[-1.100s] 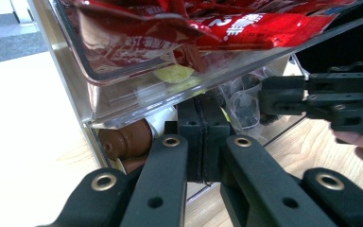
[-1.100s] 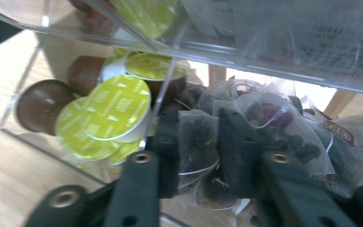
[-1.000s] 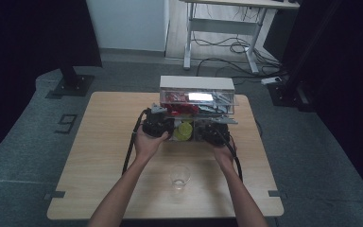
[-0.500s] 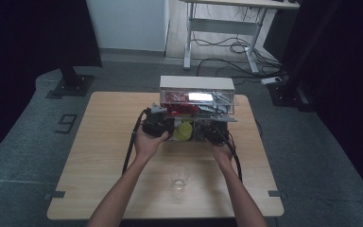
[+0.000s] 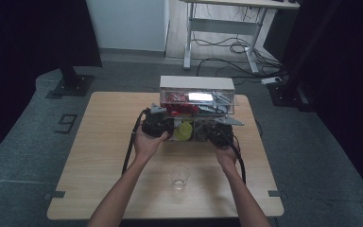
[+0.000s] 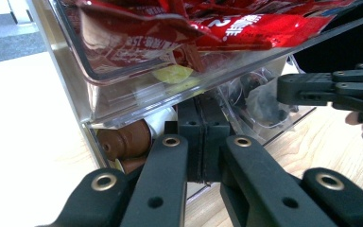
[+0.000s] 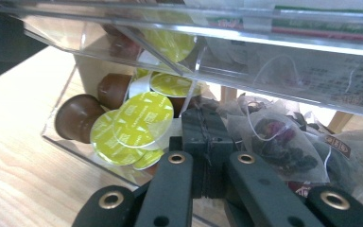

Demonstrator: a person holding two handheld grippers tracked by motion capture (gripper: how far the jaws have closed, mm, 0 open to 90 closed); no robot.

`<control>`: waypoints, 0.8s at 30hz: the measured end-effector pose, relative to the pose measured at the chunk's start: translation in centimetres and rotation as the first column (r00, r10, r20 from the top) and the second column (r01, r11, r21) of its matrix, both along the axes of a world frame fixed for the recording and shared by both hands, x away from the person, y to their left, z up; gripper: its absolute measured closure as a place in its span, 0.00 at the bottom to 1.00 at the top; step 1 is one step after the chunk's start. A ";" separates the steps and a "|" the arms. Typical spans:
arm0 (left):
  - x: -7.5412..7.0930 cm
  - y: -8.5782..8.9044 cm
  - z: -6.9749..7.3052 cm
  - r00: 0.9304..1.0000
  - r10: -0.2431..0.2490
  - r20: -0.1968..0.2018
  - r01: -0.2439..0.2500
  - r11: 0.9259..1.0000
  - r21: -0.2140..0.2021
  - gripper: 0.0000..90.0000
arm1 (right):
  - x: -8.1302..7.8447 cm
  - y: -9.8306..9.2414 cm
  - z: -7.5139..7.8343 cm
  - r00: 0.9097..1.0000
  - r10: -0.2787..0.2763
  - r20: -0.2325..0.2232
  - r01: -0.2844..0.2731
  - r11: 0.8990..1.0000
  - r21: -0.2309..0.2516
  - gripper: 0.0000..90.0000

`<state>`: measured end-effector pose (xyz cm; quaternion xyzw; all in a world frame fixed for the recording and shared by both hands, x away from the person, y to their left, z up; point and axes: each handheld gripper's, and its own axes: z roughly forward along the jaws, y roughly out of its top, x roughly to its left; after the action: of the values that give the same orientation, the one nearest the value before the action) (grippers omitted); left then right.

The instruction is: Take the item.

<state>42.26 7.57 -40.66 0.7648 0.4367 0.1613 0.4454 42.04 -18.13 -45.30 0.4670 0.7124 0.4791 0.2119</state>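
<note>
A clear acrylic organizer [image 5: 196, 85] stands at the table's far middle. Its upper drawer [image 6: 123, 71] holds red packets [image 6: 246, 26]. The lower drawer [image 7: 75, 137] sticks out toward me, with brown capsules [image 6: 123, 141], their yellow lids [image 7: 142, 118] facing out, and tea bags [image 7: 279, 142]. My left gripper [image 5: 170, 128] is at the drawer's left front; in the left gripper view it [image 6: 201, 135] is shut, its tips against the clear wall. My right gripper [image 5: 209, 131] is at the right front and is likewise shut [image 7: 205, 137] against the drawer. It also shows [image 6: 312, 90] in the left gripper view.
An empty drinking glass [image 5: 179, 176] stands on the wooden table [image 5: 99, 156] near its front edge, between the person's forearms. Black cables trail from both grippers toward the front. Beyond the table are grey floor, a stand base and a desk frame.
</note>
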 end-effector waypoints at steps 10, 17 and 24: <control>0.0 0.0 0.0 1.000 0.004 0.001 -0.004 1.000 0.001 1.00 | -1.9 -0.8 0.9 0.999 0.034 0.036 -0.035 0.999 0.038 0.99; -0.1 0.0 0.0 1.000 0.007 0.001 -0.007 1.000 0.003 1.00 | -3.1 -1.2 1.2 0.997 0.048 0.067 -0.051 0.998 0.047 0.99; -0.1 0.0 0.0 1.000 0.007 -0.001 -0.007 1.000 -0.001 1.00 | -4.0 -1.6 0.7 0.995 0.061 0.074 -0.065 0.996 0.057 0.99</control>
<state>42.21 7.60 -40.66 0.7632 0.4395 0.1625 0.4449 37.99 -19.75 -44.64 0.4327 0.7043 0.5229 0.2081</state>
